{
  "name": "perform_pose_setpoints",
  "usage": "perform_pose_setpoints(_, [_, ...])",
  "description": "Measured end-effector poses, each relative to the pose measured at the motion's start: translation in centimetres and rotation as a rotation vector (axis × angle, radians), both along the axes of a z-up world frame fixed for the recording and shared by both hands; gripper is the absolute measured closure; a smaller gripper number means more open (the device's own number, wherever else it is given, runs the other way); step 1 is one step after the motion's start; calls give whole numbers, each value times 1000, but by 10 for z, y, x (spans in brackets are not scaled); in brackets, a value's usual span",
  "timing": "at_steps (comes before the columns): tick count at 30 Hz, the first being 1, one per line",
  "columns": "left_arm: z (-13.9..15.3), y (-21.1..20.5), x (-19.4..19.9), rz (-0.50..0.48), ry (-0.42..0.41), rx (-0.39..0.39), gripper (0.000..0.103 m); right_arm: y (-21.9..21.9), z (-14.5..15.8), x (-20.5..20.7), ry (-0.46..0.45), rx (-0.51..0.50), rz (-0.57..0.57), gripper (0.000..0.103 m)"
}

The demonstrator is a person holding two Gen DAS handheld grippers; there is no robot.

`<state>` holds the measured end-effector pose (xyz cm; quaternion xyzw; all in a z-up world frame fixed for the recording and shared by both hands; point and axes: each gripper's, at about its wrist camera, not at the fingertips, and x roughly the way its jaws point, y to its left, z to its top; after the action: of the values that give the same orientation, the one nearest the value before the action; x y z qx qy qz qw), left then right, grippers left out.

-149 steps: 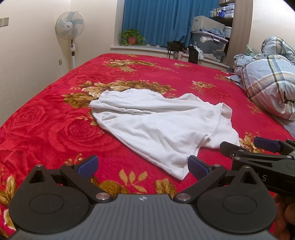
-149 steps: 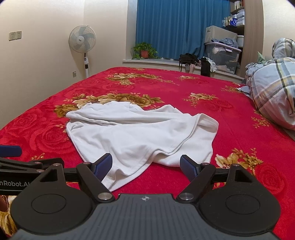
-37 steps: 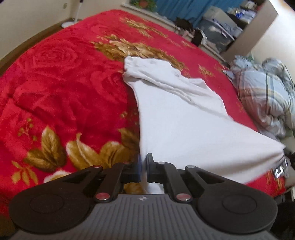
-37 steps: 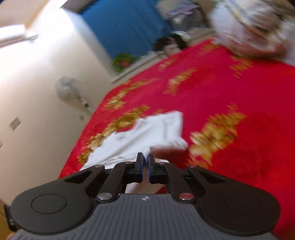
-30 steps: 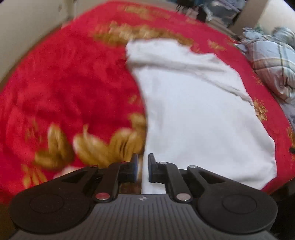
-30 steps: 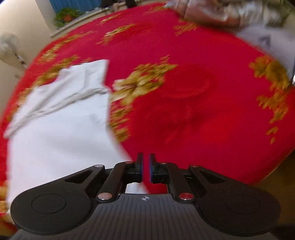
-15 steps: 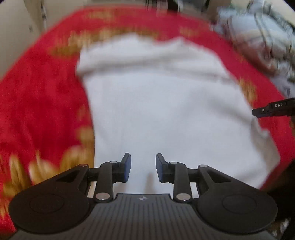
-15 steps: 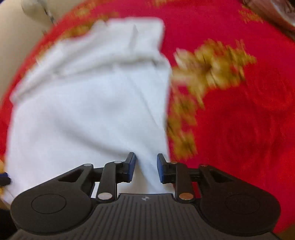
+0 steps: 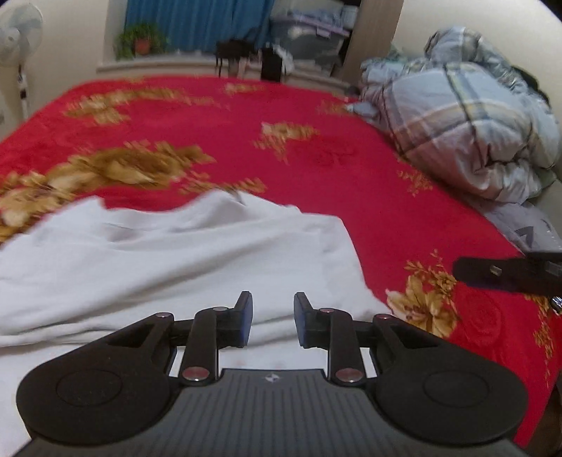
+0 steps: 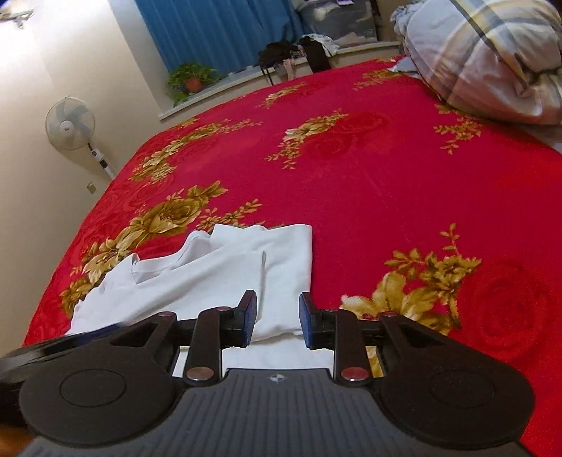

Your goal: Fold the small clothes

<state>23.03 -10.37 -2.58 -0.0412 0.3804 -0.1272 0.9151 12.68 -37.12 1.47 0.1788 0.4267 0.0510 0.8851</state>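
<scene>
A red blanket (image 10: 368,168) with gold roses covers the bed, under cream walls and a blue curtain (image 10: 217,31). A rumpled plaid quilt (image 9: 467,116) sits at its right side, a standing fan (image 10: 70,123) at the left. The white T-shirt (image 10: 217,277) lies spread at the near edge, its long axis running away from the cameras, neckline farthest. The left gripper (image 9: 273,318) is closing slightly and the right gripper (image 10: 277,320) stands partly open, each above the shirt, gripping nothing.

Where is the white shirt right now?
The white shirt lies on the red flowered blanket, at the near left in the right wrist view, just beyond the right gripper.
</scene>
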Motion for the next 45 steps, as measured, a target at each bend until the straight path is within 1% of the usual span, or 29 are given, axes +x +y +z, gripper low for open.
perform_pose_setpoints(1, [-10,-13,14,2,29,-11,70,1,1,-1,3,5,1,75])
perform_pose_setpoints(3, [-28,-32,37,13,73,-22,49,1,1,-1,2,9,-6,75])
perform_pose_setpoints(4, [-39,-42,45,15,93,-17,42,0,0,1,5,9,-10,75])
perform_pose_setpoints(5, [-48,-49,52,13,118,-5,43,0,0,2,10,12,-13,75])
perform_pose_setpoints(6, [-58,-53,57,8,142,10,45,-2,0,3,14,19,-20,75])
perform_pose_setpoints(7, [-65,-58,59,1,142,49,49,-3,-1,4,19,25,-27,75])
perform_pose_setpoints(8, [-66,-58,56,-9,116,114,74,-3,-2,4,24,29,-29,75])
perform_pose_setpoints(9, [-63,-57,57,-15,108,161,93,-3,-3,5,28,30,-28,75])
perform_pose_setpoints(10, [-57,-47,58,-5,108,161,93,-4,-4,7,30,28,-28,75])
perform_pose_setpoints(11, [-48,-30,56,23,99,133,93,-4,-5,8,35,25,-29,75])
perform_pose_setpoints(13, [-18,20,46,90,40,87,93,-5,-7,10,46,27,-31,75])
perform_pose_setpoints(15, [12,80,31,167,-24,64,93,-4,-9,11,52,29,-28,75])
perform_pose_setpoints(17, [42,160,6,288,-80,41,93,-2,-9,11,53,22,-18,75])
perform_pose_setpoints(19, [65,250,-25,453,-120,30,93,3,-9,9,51,12,0,75])
perform_pose_setpoints(21, [80,331,-57,645,-151,85,93,9,-9,8,45,-3,21,75])
perform_pose_setpoints(23, [86,411,-89,901,-168,199,92,15,-10,6,37,-20,39,75])
perform_pose_setpoints(24, [86,444,-106,1038,-175,241,90,19,-11,5,31,-24,50,75])
perform_pose_setpoints(25, [85,469,-121,1133,-193,234,88,23,-12,3,23,-30,60,75])
perform_pose_setpoints(26, [82,490,-136,1197,-203,191,78,27,-13,1,13,-39,70,75])
perform_pose_setpoints(27, [78,505,-146,1233,-197,134,72,32,-13,-1,1,-46,83,75])
perform_pose_setpoints(28, [75,519,-153,1255,-176,59,72,38,-14,-3,-14,-54,98,75])
perform_pose_setpoints(29, [73,525,-155,1252,-171,7,72,46,-15,-6,-31,-67,118,75])
perform_pose_setpoints(30, [72,528,-155,1221,-174,-31,72,54,-16,-10,-46,-83,137,75])
perform_pose_setpoints(32, [68,528,-148,1137,-158,-77,72,71,-18,-17,-75,-94,180,76])
perform_pose_setpoints(34, [59,531,-141,1061,-111,-166,72,94,-19,-24,-116,-98,249,76])
perform_pose_setpoints(36, [50,529,-132,1021,-64,-231,72,123,-18,-28,-154,-108,318,76])
perform_pose_setpoints(38, [46,529,-124,992,-50,-243,72,155,-18,-26,-173,-114,374,76])
perform_pose_setpoints(41, [45,528,-112,959,-44,-217,72,213,-23,-14,-206,-101,475,76])
perform_pose_setpoints(45, [43,513,-108,904,-31,-230,72,299,-43,6,-219,-152,637,76])
